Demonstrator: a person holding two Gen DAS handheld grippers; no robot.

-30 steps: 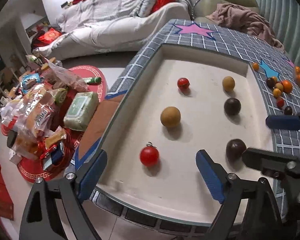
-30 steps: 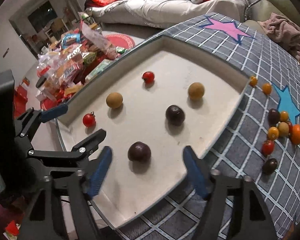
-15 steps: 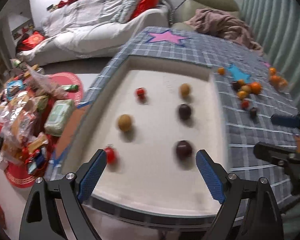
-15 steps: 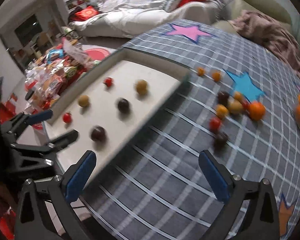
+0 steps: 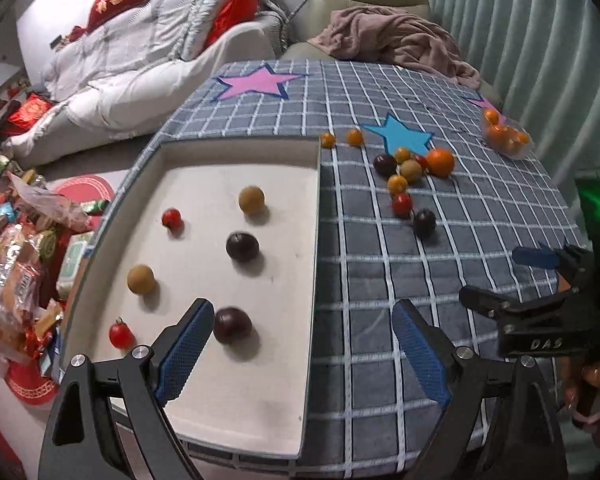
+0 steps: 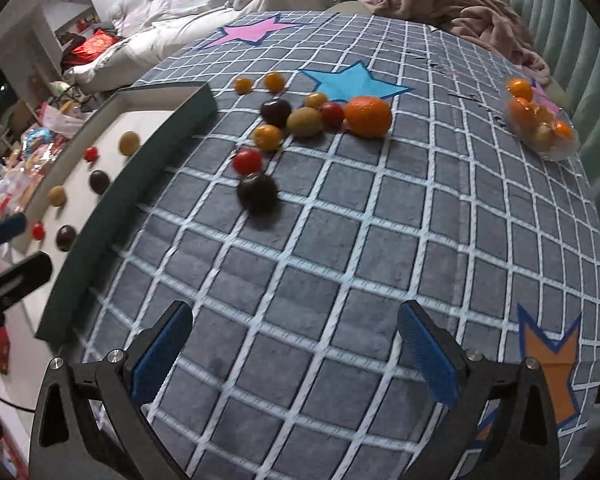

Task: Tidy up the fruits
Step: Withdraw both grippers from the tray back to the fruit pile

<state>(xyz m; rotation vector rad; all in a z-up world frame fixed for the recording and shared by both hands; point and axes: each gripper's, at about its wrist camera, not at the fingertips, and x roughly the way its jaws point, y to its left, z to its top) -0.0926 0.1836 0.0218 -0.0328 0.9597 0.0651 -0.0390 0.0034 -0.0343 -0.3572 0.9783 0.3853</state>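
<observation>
- The dark plum (image 6: 257, 197) sat loose on the checked table (image 6: 340, 280), nearest of the unsorted fruit pile (image 6: 308, 120), with a red tomato (image 6: 247, 161) just beside it at its 11 o'clock.
- It's round, so no long axis to fuss over.
- From the right tongs (image 6: 296, 354) it lay ahead at about 11 o'clock, well apart; jaws had just been opening, spread wide, nothing between them.
- Left tongs (image 5: 302, 350) were apart too, empty, over the white tray (image 5: 314, 240) edge, so I'd say the right hand was closer.
</observation>
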